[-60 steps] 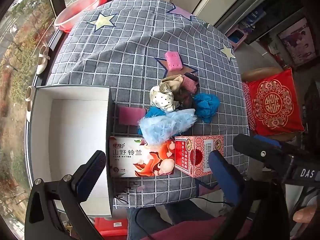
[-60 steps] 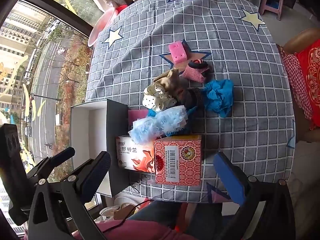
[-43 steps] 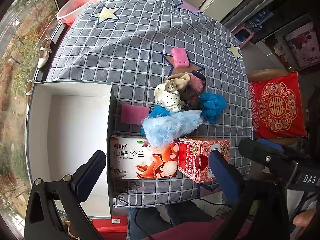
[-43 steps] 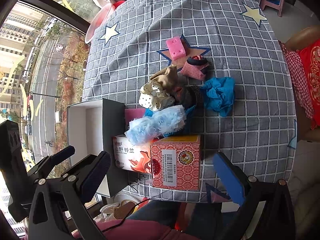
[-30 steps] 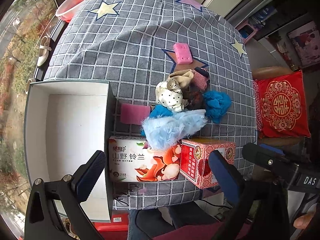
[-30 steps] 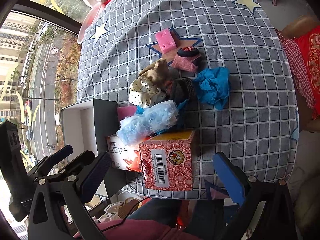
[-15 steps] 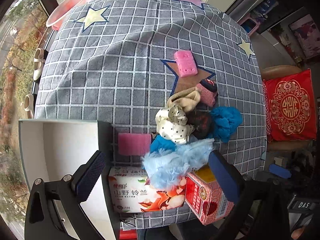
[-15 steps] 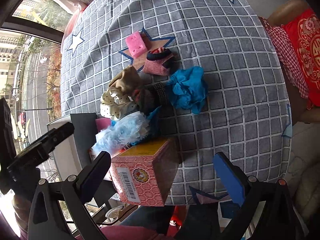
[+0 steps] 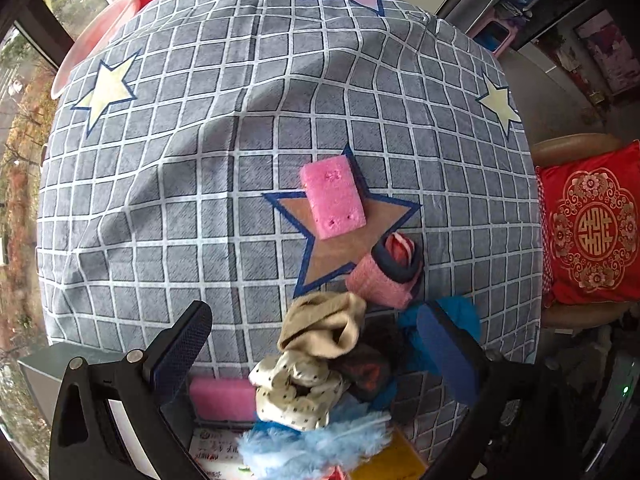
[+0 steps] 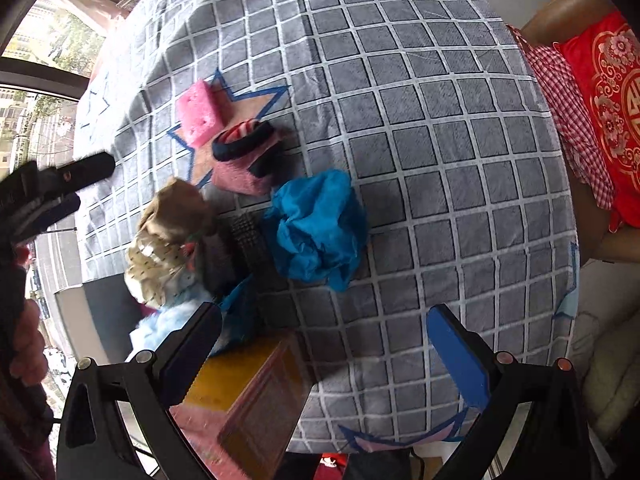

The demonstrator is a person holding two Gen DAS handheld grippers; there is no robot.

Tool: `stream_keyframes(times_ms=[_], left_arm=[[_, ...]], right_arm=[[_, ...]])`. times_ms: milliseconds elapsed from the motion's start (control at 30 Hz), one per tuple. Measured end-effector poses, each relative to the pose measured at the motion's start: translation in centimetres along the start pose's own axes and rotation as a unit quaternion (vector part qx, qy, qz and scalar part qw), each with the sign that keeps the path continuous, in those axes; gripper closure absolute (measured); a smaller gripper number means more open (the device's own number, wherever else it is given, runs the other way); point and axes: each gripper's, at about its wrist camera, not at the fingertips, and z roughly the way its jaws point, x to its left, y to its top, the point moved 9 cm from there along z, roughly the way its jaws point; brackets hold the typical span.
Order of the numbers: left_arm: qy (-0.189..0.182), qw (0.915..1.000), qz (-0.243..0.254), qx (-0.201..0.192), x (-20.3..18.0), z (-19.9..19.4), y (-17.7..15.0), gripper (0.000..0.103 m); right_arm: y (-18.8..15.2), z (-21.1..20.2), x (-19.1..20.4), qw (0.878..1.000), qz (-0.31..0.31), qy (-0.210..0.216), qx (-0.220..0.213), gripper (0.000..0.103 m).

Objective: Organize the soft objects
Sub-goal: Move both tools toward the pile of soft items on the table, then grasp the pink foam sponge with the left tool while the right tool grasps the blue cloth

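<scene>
A heap of soft things lies on the grey checked tablecloth (image 9: 200,184): a beige sock (image 9: 324,324), a dotted cream cloth (image 9: 296,396), a pink rolled sock (image 9: 386,276), a blue crumpled cloth (image 10: 320,224), a light blue fluffy piece (image 9: 316,444) and a dark item (image 9: 364,364). A pink sponge (image 9: 333,202) lies on the brown star; another pink sponge (image 9: 222,398) lies by the box. My left gripper (image 9: 316,348) is open, low over the heap. My right gripper (image 10: 324,340) is open above the cloth near the blue cloth.
A white open box (image 9: 124,424) stands at the near left. A red carton with a yellow top (image 10: 248,400) and a tissue pack (image 9: 212,452) stand at the near edge. A pink basin (image 9: 92,40) is far left, a red cushion (image 9: 592,224) to the right.
Both grippers have moved forward and down toward the heap of soft things, which now fills more of each view. Both stay open and empty.
</scene>
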Motion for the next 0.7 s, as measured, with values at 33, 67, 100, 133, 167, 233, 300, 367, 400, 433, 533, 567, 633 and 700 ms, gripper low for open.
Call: stream_keyframes(times_ms=[33,67,100,133,167,233,300,367,400,433,533,567,633,700], left_arm=[[0.002,1.0000,0.000,0.004,-0.3,0.8,0.8,0.000],[0.007,1.0000,0.000,0.003,-0.5,1.6,1.6,0.000],[0.013,0.9999,-0.003,0.003,-0.5,2.3,2.4,0.000],[0.019,0.9998,-0.010,0.004,-0.5,3.2,3.1,0.000],[0.022,0.9995,-0.020,0.006,-0.4,4.0,3.6,0.000],[0.014,0.9990,-0.040,0.012,-0.5,5.6,4.4,0.000],[0.017,0.9985,-0.050,0.014,-0.4,7.1,4.9,0.000],[0.028,0.9980,-0.055,0.016,-0.2,8.6,5.0,0.000],[0.033,0.9977,-0.057,0.018,0.0,9.2,5.0,0.000],[0.036,0.9973,-0.060,0.021,0.1,9.8,4.9,0.000],[0.037,0.9966,-0.068,0.028,0.4,10.9,4.7,0.001],[0.038,0.9965,-0.069,0.029,0.4,11.2,4.7,0.001],[0.040,0.9965,-0.066,0.032,0.5,11.8,4.7,0.001],[0.050,0.9962,-0.058,0.040,0.5,12.6,4.5,0.001]], right_arm=[[0.4,0.7,-0.3,1.000,0.002,-0.002,0.003,0.000],[0.8,1.5,-0.7,1.000,0.007,-0.005,0.007,0.000],[1.0,2.1,-1.1,1.000,0.015,-0.006,0.012,0.000],[1.4,2.8,-1.3,1.000,0.024,-0.002,0.014,0.000],[1.7,3.4,-1.6,0.999,0.033,0.004,0.013,0.000],[2.4,4.5,-1.8,0.999,0.043,0.010,0.007,0.000],[3.2,5.6,-1.9,0.999,0.047,0.013,-0.003,0.000],[3.9,6.9,-1.6,0.999,0.047,0.022,-0.006,0.000],[4.0,7.6,-1.4,0.999,0.047,0.027,-0.006,0.000],[4.1,8.3,-1.2,0.999,0.045,0.028,-0.005,0.000],[3.9,10.4,-1.2,0.999,0.032,0.005,-0.001,0.000],[3.9,10.9,-1.5,1.000,0.028,-0.005,-0.002,0.000],[4.2,11.3,-1.6,1.000,0.014,-0.024,-0.013,0.000],[4.3,11.9,-1.6,0.999,-0.001,-0.045,-0.013,0.000]])
